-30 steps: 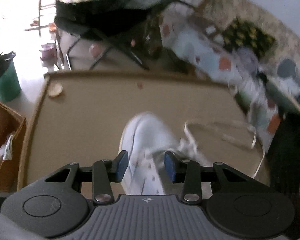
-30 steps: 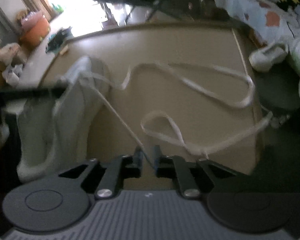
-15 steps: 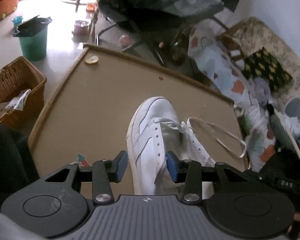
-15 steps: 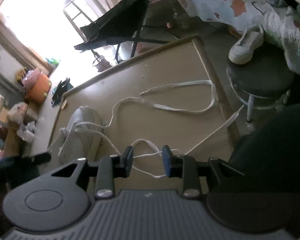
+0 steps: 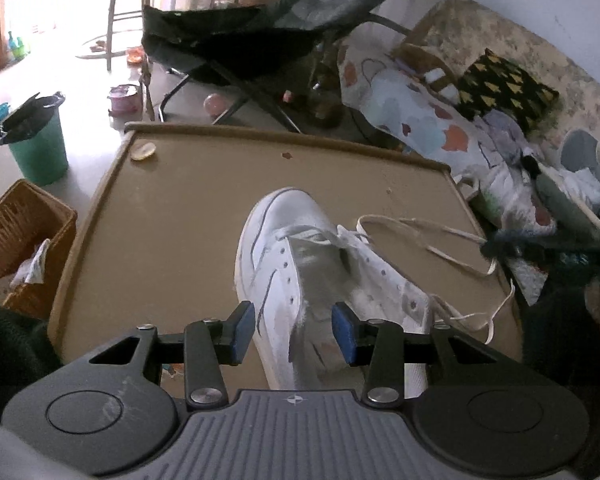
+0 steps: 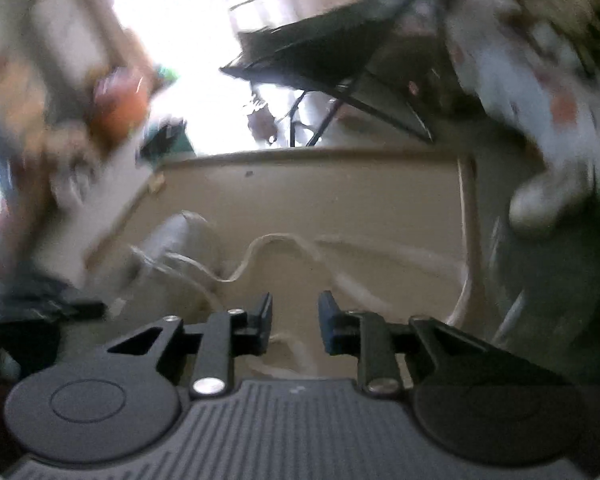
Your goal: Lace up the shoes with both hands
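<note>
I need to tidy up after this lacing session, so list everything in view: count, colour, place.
shoe: one, white, middle of the table, toe pointing away
shoelace: one, white, threaded at the toe end, trailing loose to the shoe's right
table: one, tan with raised rim
bin: one, green, black liner, floor beyond the table's left corner
basket: one, brown wicker, floor left of the table
folding chair: one, black, behind the table
second shoe: one, white, blurred, right of the table
left gripper: black, blue pads, jaws astride the shoe's tongue
right gripper: black, jaws closing, not pressing the lace
</note>
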`<action>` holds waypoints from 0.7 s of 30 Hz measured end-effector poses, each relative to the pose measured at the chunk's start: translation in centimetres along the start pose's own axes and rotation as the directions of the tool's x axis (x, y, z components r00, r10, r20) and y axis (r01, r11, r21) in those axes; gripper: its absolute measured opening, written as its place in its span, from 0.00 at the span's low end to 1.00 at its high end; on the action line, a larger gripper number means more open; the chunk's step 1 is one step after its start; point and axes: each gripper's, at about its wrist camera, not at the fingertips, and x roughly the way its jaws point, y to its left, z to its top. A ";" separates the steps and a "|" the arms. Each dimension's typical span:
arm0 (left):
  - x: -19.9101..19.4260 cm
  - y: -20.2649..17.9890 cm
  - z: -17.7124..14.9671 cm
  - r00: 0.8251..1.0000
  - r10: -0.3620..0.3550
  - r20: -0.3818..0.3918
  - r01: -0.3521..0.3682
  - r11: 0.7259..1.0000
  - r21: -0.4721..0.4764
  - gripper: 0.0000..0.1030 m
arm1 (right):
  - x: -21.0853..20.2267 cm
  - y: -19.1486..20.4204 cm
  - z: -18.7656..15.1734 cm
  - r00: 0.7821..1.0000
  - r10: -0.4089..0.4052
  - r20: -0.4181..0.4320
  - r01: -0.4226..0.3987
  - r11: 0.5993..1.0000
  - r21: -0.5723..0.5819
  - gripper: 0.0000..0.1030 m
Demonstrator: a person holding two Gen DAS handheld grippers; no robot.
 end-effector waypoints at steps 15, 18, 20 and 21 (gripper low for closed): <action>2.4 1.3 0.9 0.999 -0.041 -0.023 0.040 0.999 -0.034 0.46 | 9.9 0.6 7.1 0.917 -0.074 -0.393 -0.267 0.618 -0.740 0.23; 2.7 1.4 1.0 0.998 -0.044 -0.038 0.043 0.999 -0.018 0.46 | 11.8 0.0 7.5 0.888 -0.070 -0.455 -0.311 0.637 -0.705 0.23; 2.9 1.6 1.1 0.997 -0.055 -0.045 0.054 0.998 -0.024 0.46 | 12.5 -0.1 7.3 0.870 -0.079 -0.487 -0.339 0.623 -0.705 0.23; 3.1 1.7 1.1 0.997 -0.062 -0.050 0.061 0.998 -0.028 0.46 | 12.8 -0.2 7.3 0.868 -0.082 -0.490 -0.341 0.618 -0.708 0.23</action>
